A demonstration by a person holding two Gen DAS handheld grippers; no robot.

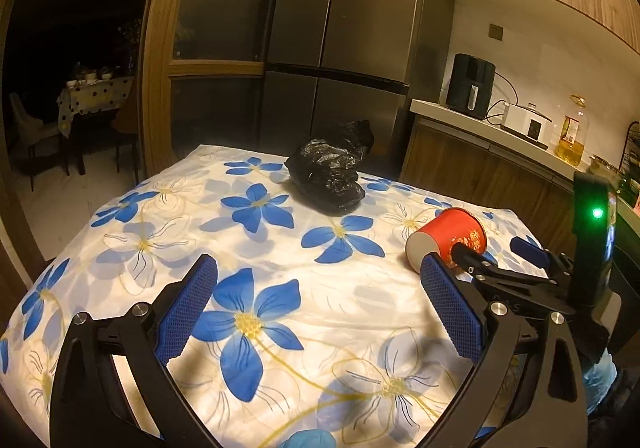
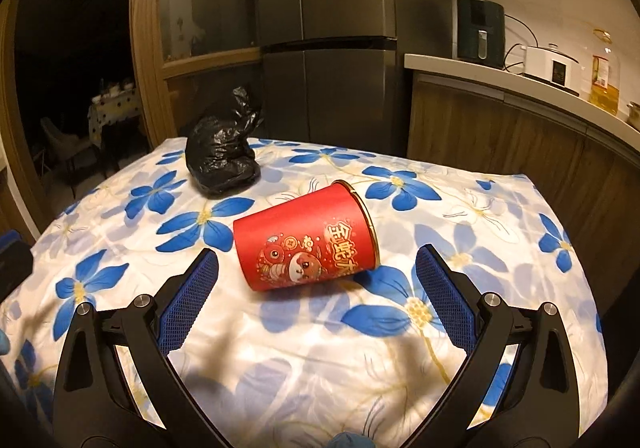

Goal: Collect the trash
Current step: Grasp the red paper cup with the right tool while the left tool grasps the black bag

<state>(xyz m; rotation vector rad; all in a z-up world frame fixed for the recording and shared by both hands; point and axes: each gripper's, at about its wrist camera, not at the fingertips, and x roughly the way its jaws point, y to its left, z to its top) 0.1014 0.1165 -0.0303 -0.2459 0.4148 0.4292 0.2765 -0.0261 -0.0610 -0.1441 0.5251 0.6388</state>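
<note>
Cup (image 2: 306, 244), red with gold print, lies on its side on the flowered cloth (image 2: 304, 352) that covers the table, its base toward the left and its gold-rimmed mouth toward the right in the right wrist view. The right gripper (image 2: 318, 282) hangs just in front of it with its blue-padded fingers (image 2: 188, 304) spread wide, one on each side of the cup's near edge and touching nothing. In the left wrist view the left gripper (image 1: 320, 298) hangs over bare cloth nearer the table's middle, its fingers (image 1: 186, 308) spread wide too and holding nothing. From there the cup (image 1: 444, 238) shows at the right with its pale base turned to the camera, and the right gripper's black linkage reaches in beside it. Farther back on the cloth sits a crumpled black bag (image 2: 224, 151), well apart from the cup and near the far edge. Behind the table stands a steel fridge (image 2: 328, 35), and to the right runs a counter (image 2: 492, 77) with a dark appliance (image 2: 480, 31) and an oil bottle (image 2: 604, 75).
</note>
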